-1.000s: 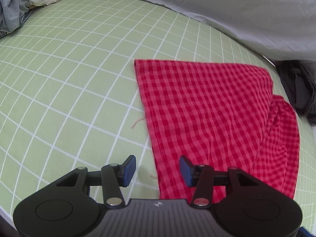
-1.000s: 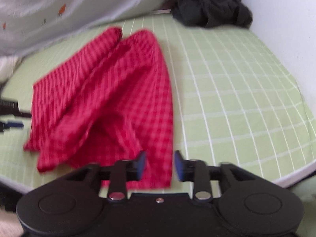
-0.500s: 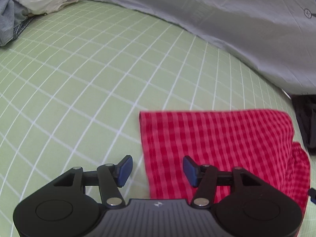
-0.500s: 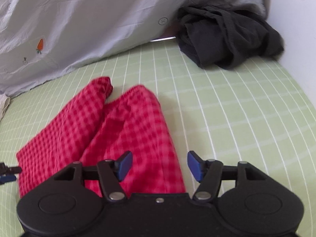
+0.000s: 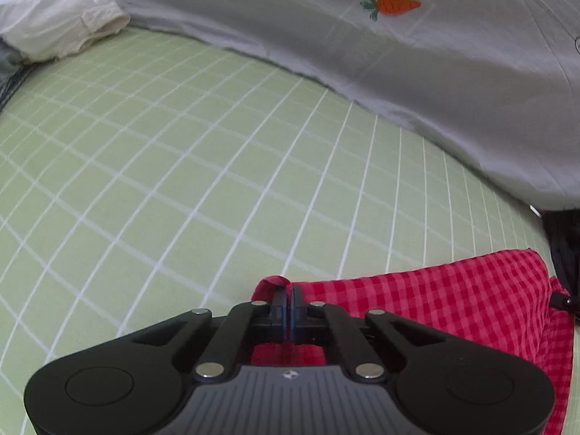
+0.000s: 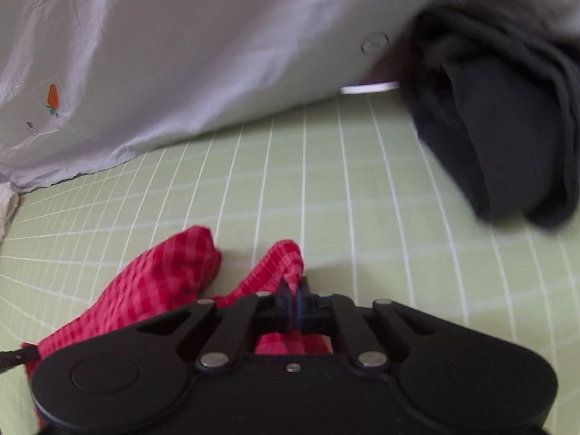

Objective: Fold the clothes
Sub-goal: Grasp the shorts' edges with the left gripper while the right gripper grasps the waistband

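Clearly a fold is just being set up: both far corners of the red checked cloth (image 5: 453, 301) are pinched, and to my eye the next move is to lift them together and carry that edge back toward the near side so the cloth doubles over itself evenly.

From the left wrist view, the left gripper (image 5: 289, 302) has its jaws drawn fully together on the far left corner of the cloth, a small hump of red fabric bulging just above the blue pads. The rest of the cloth stretches away to the right, lying flat on the green gridded bedsheet (image 5: 181, 181). Beyond it a grey blanket (image 5: 435, 72) with a carrot print runs along the back, and a white garment (image 5: 54, 25) sits in the far left corner, well apart.

From the right wrist view, the right gripper (image 6: 294, 299) is likewise clamped tight, nipping the tip of one red fold of the cloth (image 6: 152, 282) where it rises from the bedsheet (image 6: 362, 199); a second rounded fold lies just beside it to the left. A dark garment (image 6: 500, 127) is heaped at the far right, clear of the work. Both corners will need to rise level, or the fold will go crooked.
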